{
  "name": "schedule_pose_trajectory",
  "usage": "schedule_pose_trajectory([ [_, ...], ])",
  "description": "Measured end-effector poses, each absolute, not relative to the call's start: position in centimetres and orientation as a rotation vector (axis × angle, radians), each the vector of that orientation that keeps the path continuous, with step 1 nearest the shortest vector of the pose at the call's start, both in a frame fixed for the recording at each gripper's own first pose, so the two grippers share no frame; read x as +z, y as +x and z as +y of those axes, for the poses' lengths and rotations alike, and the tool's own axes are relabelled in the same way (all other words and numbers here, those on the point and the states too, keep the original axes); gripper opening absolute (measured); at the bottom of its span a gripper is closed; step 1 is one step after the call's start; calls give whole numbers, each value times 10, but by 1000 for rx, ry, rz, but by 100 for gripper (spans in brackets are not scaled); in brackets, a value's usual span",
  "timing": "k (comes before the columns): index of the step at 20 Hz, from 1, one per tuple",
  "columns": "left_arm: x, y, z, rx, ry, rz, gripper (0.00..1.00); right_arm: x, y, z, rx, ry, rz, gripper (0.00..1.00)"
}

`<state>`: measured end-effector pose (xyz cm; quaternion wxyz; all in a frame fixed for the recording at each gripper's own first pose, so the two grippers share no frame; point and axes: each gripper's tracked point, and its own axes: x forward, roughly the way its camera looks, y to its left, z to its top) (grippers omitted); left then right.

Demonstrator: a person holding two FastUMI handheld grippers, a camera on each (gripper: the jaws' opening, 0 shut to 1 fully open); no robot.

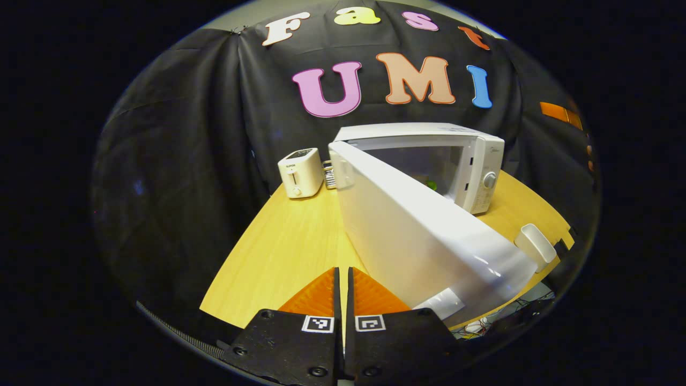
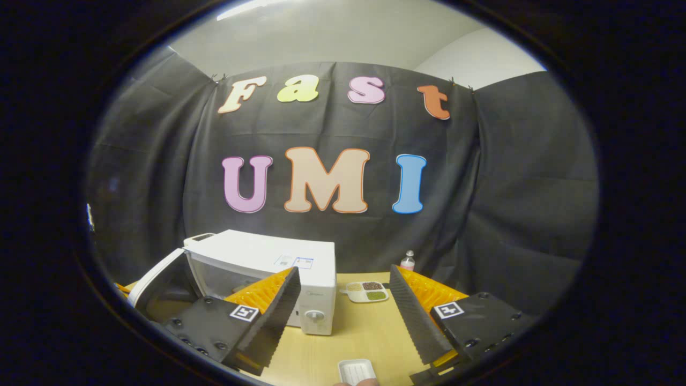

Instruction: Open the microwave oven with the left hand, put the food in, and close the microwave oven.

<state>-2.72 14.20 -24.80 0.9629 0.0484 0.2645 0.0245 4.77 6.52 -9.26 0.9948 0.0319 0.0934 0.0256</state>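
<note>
In the left gripper view, a toaster [image 1: 300, 172] stands at the far left of the table [image 1: 284, 252], against the cloth wall. Just right of it sits the microwave [image 1: 455, 161], its door [image 1: 429, 241] swung wide open toward the camera, so the cavity shows behind it. A small green bit shows inside, perhaps the food, though it is too small to tell. A white handle [image 1: 536, 246] juts from the door's free edge at right. The left gripper [image 1: 343, 279] hangs low in front of the door's near end, its two orange fingers pressed together with nothing between them.

In the right gripper view, the microwave [image 2: 284, 262] sits at left with its door [image 2: 155, 279] open. The right gripper [image 2: 343, 305] has its fingers spread wide apart and holds nothing. Between them, farther back on the table [image 2: 364, 332], lies a divided dish [image 2: 367, 291], and a small bottle [image 2: 408, 261] stands by the wall. A white tray [image 2: 356, 371] lies at the bottom edge.
</note>
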Motion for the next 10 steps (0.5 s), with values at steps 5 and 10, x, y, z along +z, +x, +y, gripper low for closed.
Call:
schedule_pose_trajectory([
  [5,-243,-4,102,-14,135,528,0,-104,58,37,30,67,208,97],
  [10,-240,21,72,-44,137,527,0,-111,70,14,10,78,211,97],
])
